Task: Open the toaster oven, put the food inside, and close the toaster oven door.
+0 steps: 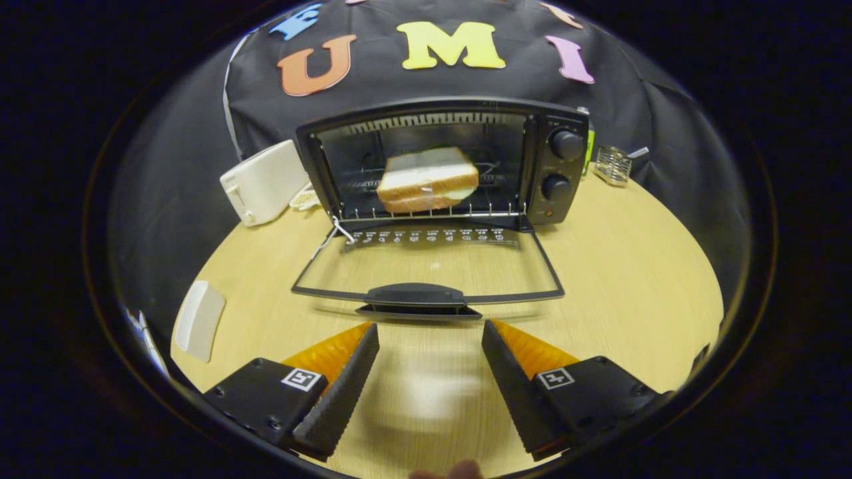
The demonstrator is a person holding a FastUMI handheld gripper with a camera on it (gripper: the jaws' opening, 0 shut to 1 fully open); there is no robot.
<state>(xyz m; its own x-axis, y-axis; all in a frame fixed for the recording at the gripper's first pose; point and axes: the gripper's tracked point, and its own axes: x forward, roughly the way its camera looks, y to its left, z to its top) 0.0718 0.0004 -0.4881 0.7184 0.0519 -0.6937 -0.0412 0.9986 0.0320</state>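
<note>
A wooden table (632, 279) carries the toaster oven (442, 163) and a white toaster (266, 183).

The gripper camera rides low above the round pale wooden table (619, 279), facing the black toaster oven (442, 163) head-on from nearby, its spread black fingers (339, 392) in the foreground.

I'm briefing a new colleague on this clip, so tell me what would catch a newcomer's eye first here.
First comes the sandwich lying on the wire rack inside the toaster oven, whose glass door is folded down flat onto the wooden table. Next, the gripper stands open with nothing between its fingers, just short of the door's handle. A white toaster stands beside the oven, on the side away from its knobs.
</note>
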